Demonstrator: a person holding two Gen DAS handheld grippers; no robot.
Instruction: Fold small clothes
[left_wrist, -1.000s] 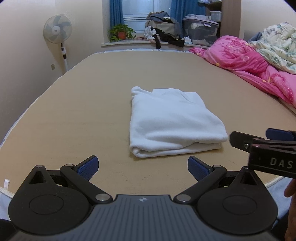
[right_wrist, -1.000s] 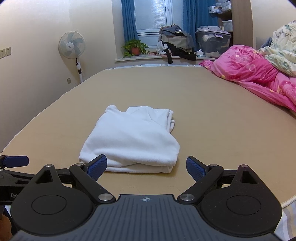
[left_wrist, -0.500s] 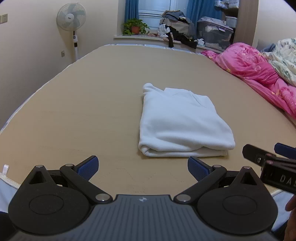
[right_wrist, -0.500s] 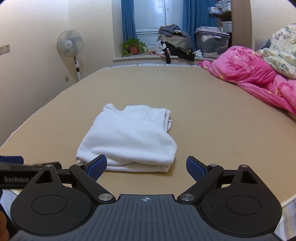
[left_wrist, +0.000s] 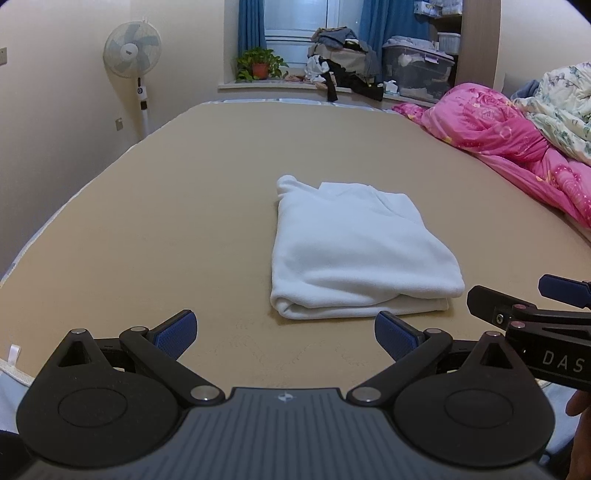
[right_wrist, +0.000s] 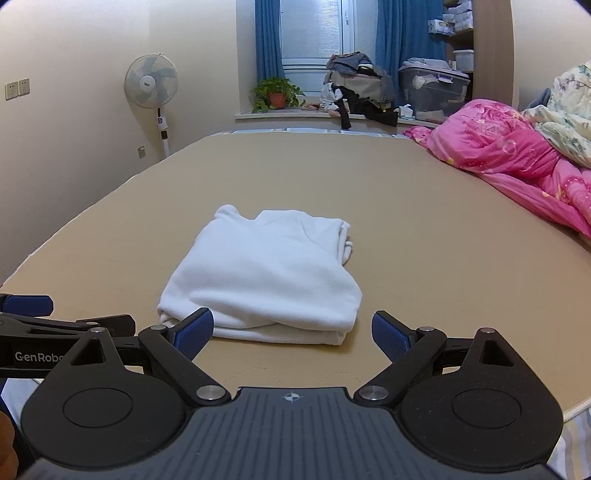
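Note:
A white garment (left_wrist: 354, 251) (right_wrist: 269, 277) lies folded into a thick rectangle on the tan bed surface (left_wrist: 184, 206) (right_wrist: 424, 221). My left gripper (left_wrist: 284, 334) hovers open just short of the garment's near edge, with nothing between its blue pads. My right gripper (right_wrist: 291, 332) is also open and empty, close to the same near edge. In the left wrist view the right gripper's fingers (left_wrist: 517, 310) show at the right edge. In the right wrist view the left gripper's fingers (right_wrist: 55, 321) show at the left edge.
A pink quilt (left_wrist: 509, 147) (right_wrist: 517, 158) and a floral quilt (left_wrist: 557, 103) are heaped along the bed's right side. A standing fan (left_wrist: 133, 55) is at the left wall. The windowsill holds a potted plant (right_wrist: 275, 94), piled clothes (right_wrist: 358, 88) and a storage bin (right_wrist: 432, 92).
Both grippers stay open and have shifted only slightly in front of the folded garment. The left wrist view has swung a little to the right, and the garment has not moved.

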